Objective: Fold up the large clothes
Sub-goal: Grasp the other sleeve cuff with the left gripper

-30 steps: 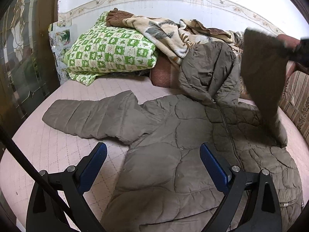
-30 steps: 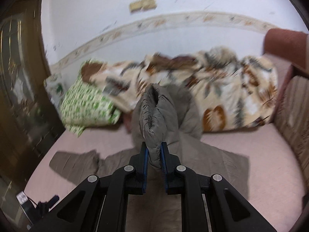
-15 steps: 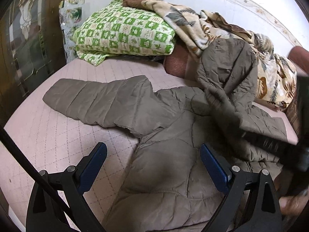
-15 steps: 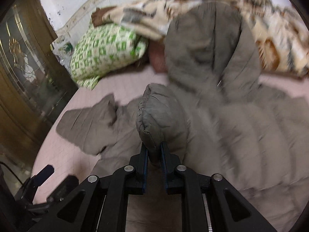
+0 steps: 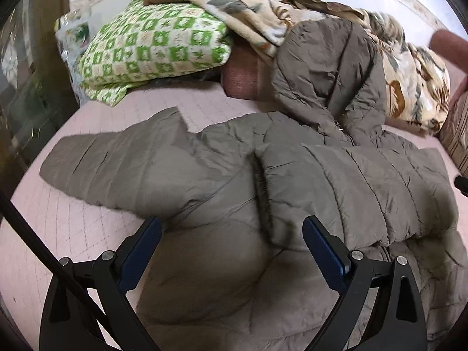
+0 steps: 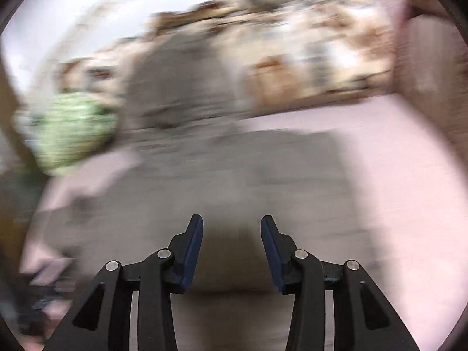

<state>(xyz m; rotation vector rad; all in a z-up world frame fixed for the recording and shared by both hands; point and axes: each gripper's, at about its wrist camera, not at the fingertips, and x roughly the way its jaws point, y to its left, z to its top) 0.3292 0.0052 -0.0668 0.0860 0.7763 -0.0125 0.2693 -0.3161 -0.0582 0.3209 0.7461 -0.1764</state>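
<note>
A large olive-grey quilted jacket [image 5: 210, 263] lies spread on the pink bed [image 5: 67, 228]. Its right sleeve [image 5: 359, 193] lies folded across the chest, its left sleeve [image 5: 117, 163] stretches out to the left, and its hood [image 5: 330, 67] rests against the bedding at the back. My left gripper [image 5: 232, 231] is open and empty, hovering over the jacket's body just in front of the folded sleeve's cuff. My right gripper [image 6: 232, 228] is open and empty above the jacket [image 6: 234, 175]; that view is heavily motion-blurred.
A green checked pillow [image 5: 152, 44] and a beige leaf-patterned blanket [image 5: 409, 87] lie along the wall at the back. A brown wooden door frame [image 5: 35, 67] stands at the left. A striped cushion [image 5: 456, 134] sits at the right edge.
My right gripper carried the right sleeve across, laid it on the jacket's chest, then opened and let go. My left gripper moved closer over the jacket, still open.
</note>
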